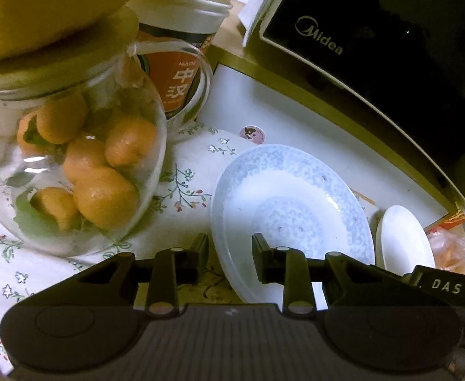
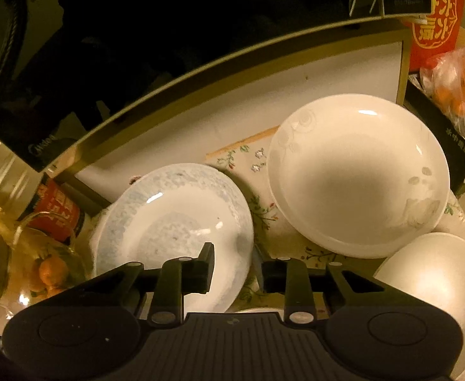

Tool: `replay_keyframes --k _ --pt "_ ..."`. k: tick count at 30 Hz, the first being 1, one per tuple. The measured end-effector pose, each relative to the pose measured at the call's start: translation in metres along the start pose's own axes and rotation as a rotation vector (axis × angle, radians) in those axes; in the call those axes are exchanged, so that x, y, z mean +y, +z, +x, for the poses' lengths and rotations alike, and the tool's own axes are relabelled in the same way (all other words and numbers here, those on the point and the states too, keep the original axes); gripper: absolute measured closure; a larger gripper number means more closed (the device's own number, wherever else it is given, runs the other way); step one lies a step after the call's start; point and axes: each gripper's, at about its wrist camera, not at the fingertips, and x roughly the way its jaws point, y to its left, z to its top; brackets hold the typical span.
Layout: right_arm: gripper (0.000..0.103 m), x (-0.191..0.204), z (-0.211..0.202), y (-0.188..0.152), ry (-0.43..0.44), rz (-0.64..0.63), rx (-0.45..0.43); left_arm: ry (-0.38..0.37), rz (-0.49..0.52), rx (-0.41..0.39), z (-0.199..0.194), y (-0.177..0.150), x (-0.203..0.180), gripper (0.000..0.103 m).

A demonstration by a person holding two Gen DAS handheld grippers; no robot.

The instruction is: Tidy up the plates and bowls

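Both hand-held grippers straddle one blue-patterned plate [image 1: 291, 203]

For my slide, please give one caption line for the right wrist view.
Right claw straddling the rim of the blue-patterned plate, beside a white plate on the floral tablecloth.

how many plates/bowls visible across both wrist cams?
3. The blue-patterned white plate straddled at opposite rims by both tools; the plain cream plate with faint floral print to its right; the white rounded bowl at lower right. More may be hidden below the tools.
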Motion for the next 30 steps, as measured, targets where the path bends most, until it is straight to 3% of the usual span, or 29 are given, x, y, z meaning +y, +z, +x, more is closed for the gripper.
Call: replay_keyframes --k 9,18,22,30 --pt "0.084 -0.009 0.01 0.001 0.024 0.05 0.033 -0.012 -0.009 0.007 0.01 0.0 0.002 0.081" --pt "0.094 -0.015 0.021 -0.004 0.032 0.082 0.048 -0.007 0.002 -0.008 0.01 -0.001 0.005 0.093" --pt "0.095 -0.013 0.012 -0.005 0.042 0.064 0.018 0.003 0.065 -0.026 0.0 0.002 -0.004 0.093" --pt "0.095 -0.018 -0.02 -0.003 0.068 0.061 -0.009 -0.03 0.082 -0.052 -0.031 0.004 -0.012 0.093"
